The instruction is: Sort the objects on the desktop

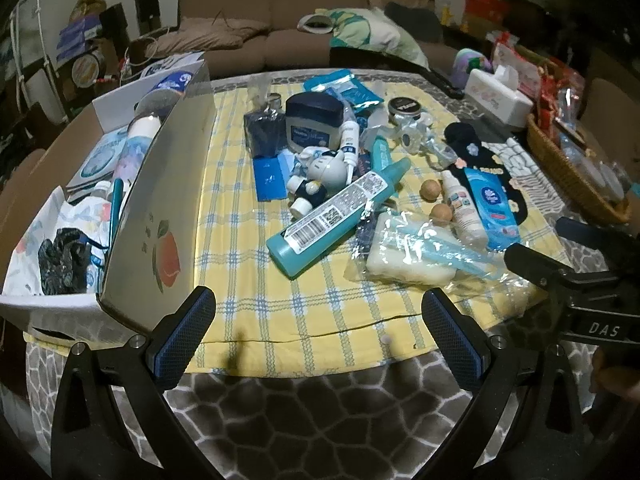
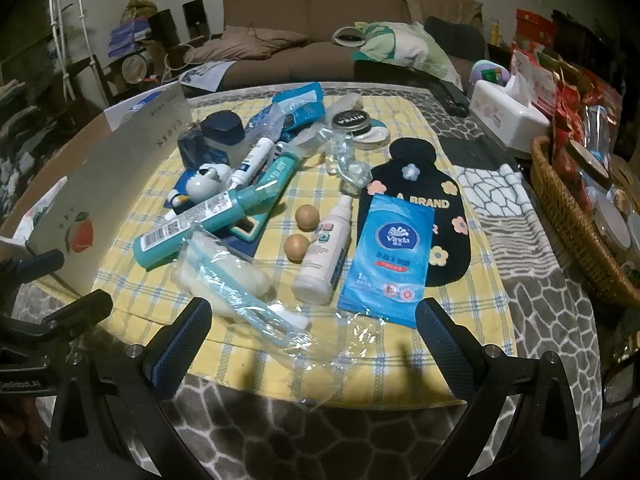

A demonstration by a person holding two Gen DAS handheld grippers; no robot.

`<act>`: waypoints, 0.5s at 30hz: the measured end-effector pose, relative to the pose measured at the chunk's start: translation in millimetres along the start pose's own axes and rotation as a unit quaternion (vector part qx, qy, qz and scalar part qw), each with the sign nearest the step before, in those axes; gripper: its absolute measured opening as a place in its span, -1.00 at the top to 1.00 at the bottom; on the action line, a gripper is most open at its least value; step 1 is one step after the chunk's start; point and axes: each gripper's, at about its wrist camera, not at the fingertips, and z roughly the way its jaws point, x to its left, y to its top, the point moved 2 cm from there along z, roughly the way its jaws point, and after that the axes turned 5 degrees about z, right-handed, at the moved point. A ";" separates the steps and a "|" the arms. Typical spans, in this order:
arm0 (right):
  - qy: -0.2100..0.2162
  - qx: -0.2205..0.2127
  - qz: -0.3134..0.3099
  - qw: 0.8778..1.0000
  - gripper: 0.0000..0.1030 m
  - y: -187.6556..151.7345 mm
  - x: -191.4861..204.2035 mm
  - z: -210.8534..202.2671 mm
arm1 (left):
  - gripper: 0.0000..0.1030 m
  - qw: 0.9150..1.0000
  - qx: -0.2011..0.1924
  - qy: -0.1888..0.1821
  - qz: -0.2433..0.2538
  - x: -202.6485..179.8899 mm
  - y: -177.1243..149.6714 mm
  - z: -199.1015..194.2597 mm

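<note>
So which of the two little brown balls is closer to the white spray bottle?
The nearer wooden ball; it sits right beside the white spray bottle, while the other ball lies farther back.

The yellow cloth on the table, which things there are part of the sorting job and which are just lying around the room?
For sorting: teal spray bottle, blue tissue pack, white pump bottle, two wooden balls, black hot-water bag, cardboard box.

Lying about: brown sofa, wicker basket, white tissue box.
</note>
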 end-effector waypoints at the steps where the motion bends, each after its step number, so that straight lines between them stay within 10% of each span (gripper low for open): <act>1: 0.001 -0.001 -0.002 1.000 -1.00 0.5 0.4 -0.7 | -1.00 1.000 0.000 -0.004 0.001 -0.5 0.8 -0.5; 15: -0.004 -0.005 -0.017 1.000 -0.95 18.5 -36.7 -5.1 | -1.00 0.999 0.014 -0.049 0.010 1.2 -1.5 14.5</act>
